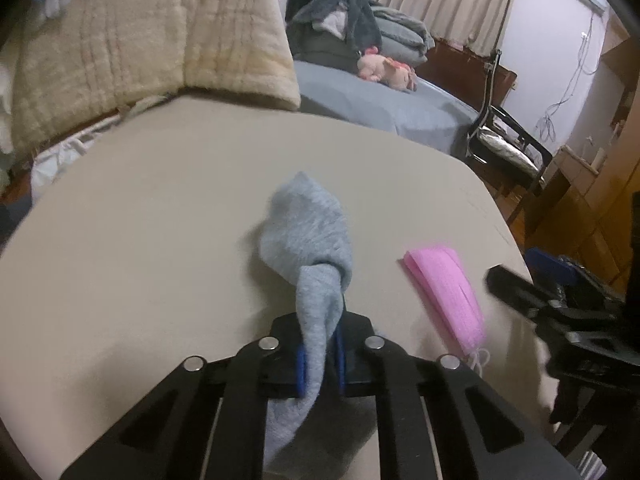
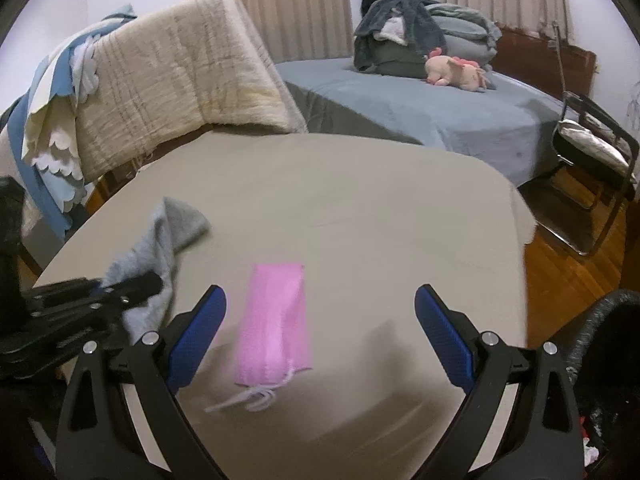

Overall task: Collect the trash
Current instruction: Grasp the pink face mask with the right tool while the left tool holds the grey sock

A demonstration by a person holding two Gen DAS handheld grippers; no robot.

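Note:
A grey sock [image 1: 308,236] lies crumpled on the beige table [image 1: 140,240], one end pinched between the blue pads of my left gripper [image 1: 320,360], which is shut on it. From the right wrist view the same sock [image 2: 160,240] shows at the left with the left gripper [image 2: 124,286] clamped on it. A folded pink face mask [image 1: 444,292] with white ear loops rests to the right of the sock. My right gripper [image 2: 320,320] hovers open and wide over the pink mask [image 2: 276,320], its fingers apart on both sides without touching it.
A cream quilt [image 2: 180,72] is draped over a chair back behind the table. Beyond stands a bed with a blue cover [image 2: 420,104], piled clothes and a pink plush toy [image 2: 456,68]. A black metal chair [image 2: 592,152] stands at the right on wooden floor. A dark bag [image 2: 608,360] sits at the lower right.

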